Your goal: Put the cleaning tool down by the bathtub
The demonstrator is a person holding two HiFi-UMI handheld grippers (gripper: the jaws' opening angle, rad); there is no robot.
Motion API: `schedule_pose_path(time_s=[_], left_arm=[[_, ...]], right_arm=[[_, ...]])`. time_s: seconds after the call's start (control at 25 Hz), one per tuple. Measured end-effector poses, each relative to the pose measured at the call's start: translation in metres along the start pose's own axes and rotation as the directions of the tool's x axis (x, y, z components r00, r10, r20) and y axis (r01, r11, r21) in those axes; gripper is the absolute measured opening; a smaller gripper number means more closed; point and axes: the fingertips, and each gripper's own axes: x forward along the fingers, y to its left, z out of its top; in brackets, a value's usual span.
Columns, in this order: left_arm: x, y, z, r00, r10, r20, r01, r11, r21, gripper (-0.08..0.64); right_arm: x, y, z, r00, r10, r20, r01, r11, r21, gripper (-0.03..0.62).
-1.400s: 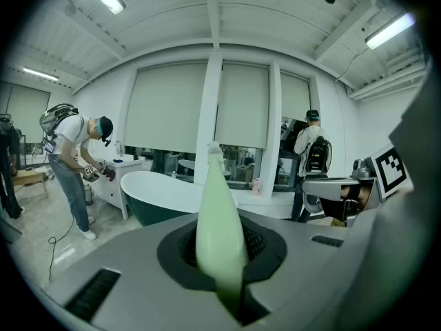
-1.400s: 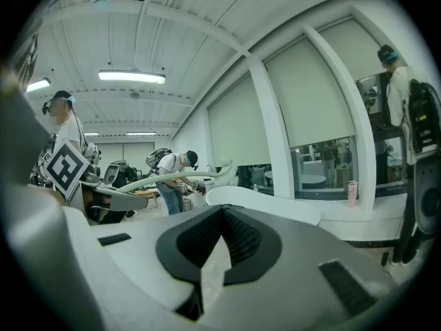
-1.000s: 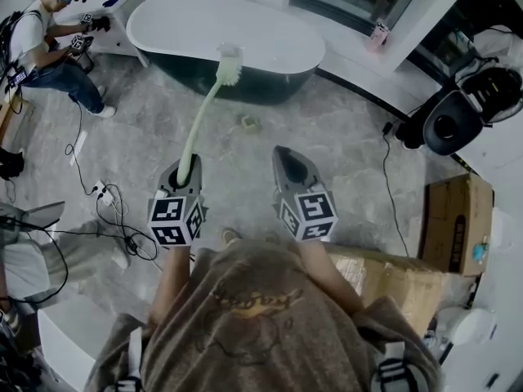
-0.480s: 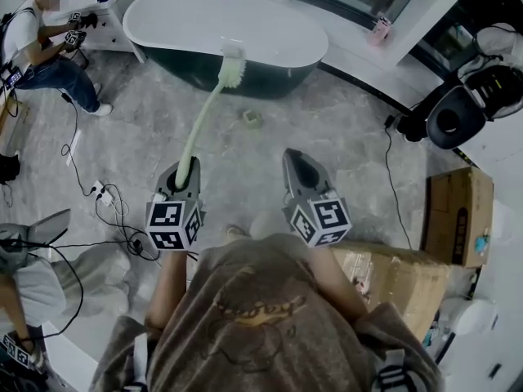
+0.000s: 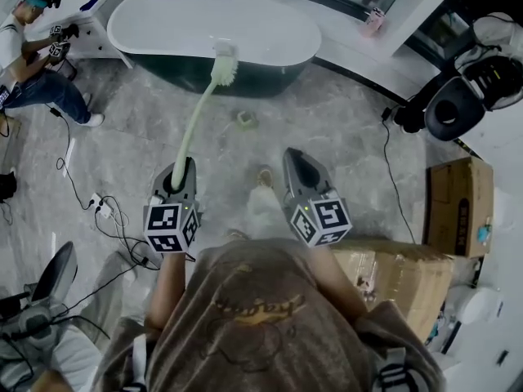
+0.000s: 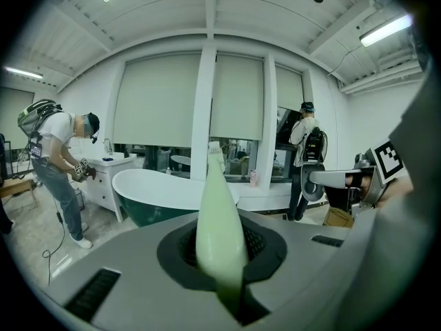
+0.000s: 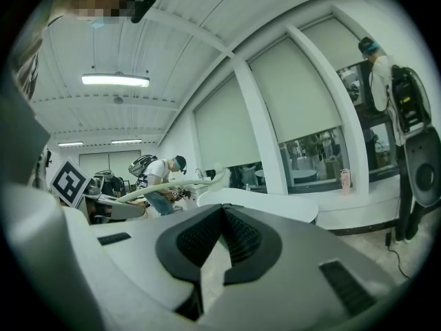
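Two hand-held grippers are being held out in front of the person over the grey marbled floor [image 5: 343, 129]. The left hand-held gripper [image 5: 183, 172] is being clamped narrowly on the thick end of the pale green long-handled cleaning brush [image 5: 193, 125], whose handle is filling the gap between the jaws in the left gripper view. The brush is being gripped by its very end, presumably so that its white bristle head [image 5: 224, 62] is reaching far out ahead. In the head view that head is overlapping the near rim of the white oval bathtub with the dark green outer shell [image 5: 212, 19], but whether it is touching the tub or hanging short of it cannot be told. The brush is being carried in the air, so the putting down is judged as not yet done. The right hand-held gripper [image 5: 298, 160] is being held beside the left, well apart from the brush, with its jaws together and nothing between them, probably because one grip is proving enough for so light a tool.
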Motion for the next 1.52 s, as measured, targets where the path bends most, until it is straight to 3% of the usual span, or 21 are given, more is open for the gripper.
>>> schedule_pose_path(time_s=[0.68, 1.16, 1.52], left_arm=[[0.136, 0.034, 0.052, 0.998, -0.027, -0.060, 0.029, 0.999, 0.031, 0.025], [0.259, 0.036, 0.113, 1.000, -0.006, -0.019, 0.006, 0.999, 0.038, 0.025], [0.307, 0.054, 0.130, 1.000, -0.005, 0.000, 0.005, 0.999, 0.045, 0.025]], right_arm=[[0.141, -0.084, 0.037, 1.000, 0.016, -0.005, -0.016, 0.999, 0.045, 0.000], [0.234, -0.192, 0.073, 0.999, 0.039, -0.019, -0.038, 0.998, 0.052, 0.000], [0.280, -0.211, 0.073, 0.998, 0.051, -0.043, -0.049, 0.997, 0.054, 0.000]])
